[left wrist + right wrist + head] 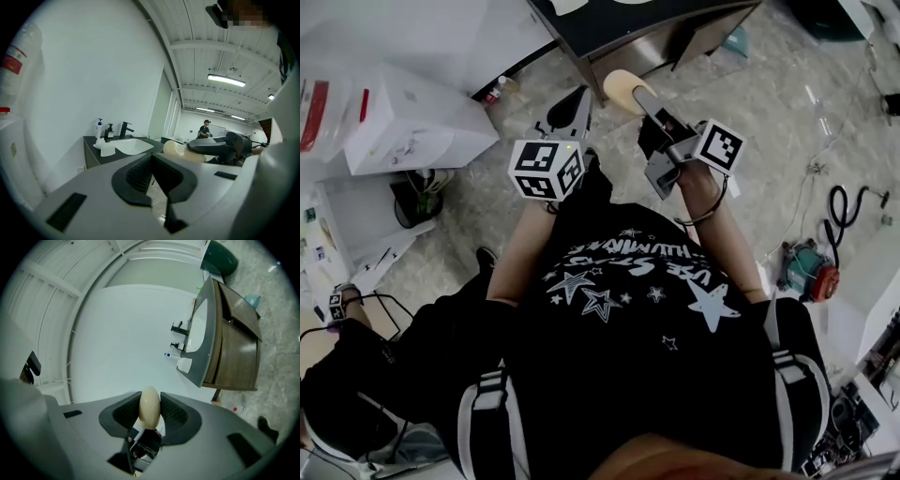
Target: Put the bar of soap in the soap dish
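Note:
A cream oval bar of soap (622,89) is pinched between the jaws of my right gripper (636,97), held in the air in front of the dark vanity counter (609,28). In the right gripper view the soap (150,409) stands on edge between the pads of that gripper (150,404). The white soap dish (107,150) sits on the counter's near end beside the white sink (133,146); it is also visible as the soap dish (184,364) in the right gripper view. My left gripper (570,105) hovers to the left of the soap, shut and empty (152,164).
A black faucet (125,129) and pump bottles (99,127) stand behind the sink. White boxes (403,122) lie on the floor at left, with a small red-capped bottle (495,91) near the cabinet. Cables and a green-orange device (811,267) are at right. A person (205,129) stands far off.

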A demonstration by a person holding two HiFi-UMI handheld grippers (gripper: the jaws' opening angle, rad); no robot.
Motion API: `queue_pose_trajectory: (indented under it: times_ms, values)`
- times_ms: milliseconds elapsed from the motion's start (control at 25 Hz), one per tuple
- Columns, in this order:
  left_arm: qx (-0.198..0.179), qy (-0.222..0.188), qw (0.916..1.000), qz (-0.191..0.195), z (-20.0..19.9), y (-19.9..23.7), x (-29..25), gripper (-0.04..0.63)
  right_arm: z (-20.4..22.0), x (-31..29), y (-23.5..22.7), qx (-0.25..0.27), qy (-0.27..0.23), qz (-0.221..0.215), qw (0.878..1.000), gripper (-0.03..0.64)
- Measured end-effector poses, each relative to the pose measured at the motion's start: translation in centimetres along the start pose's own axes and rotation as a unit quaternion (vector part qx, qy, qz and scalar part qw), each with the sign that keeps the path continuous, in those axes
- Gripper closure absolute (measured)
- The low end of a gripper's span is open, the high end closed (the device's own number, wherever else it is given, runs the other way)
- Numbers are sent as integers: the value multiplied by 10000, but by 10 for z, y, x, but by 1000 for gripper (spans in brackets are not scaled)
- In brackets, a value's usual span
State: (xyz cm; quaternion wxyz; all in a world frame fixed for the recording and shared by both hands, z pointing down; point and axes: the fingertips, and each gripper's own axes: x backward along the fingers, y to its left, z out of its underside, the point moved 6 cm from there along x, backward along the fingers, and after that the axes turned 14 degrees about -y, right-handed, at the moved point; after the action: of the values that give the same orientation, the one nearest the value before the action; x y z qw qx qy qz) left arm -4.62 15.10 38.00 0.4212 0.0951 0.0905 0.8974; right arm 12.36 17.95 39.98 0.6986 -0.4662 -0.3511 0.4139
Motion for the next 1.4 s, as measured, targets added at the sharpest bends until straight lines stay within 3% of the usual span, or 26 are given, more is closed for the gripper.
queue_pose_trajectory:
  times_ms: [880, 1400]
  values:
    - [329, 57, 9989, 319, -29, 143, -112, 584, -27, -173, -21, 216, -247, 466, 9984, 486]
    - [410, 27, 9991, 90, -31, 171, -129, 584, -42, -206, -35, 200, -68, 571, 9981, 486]
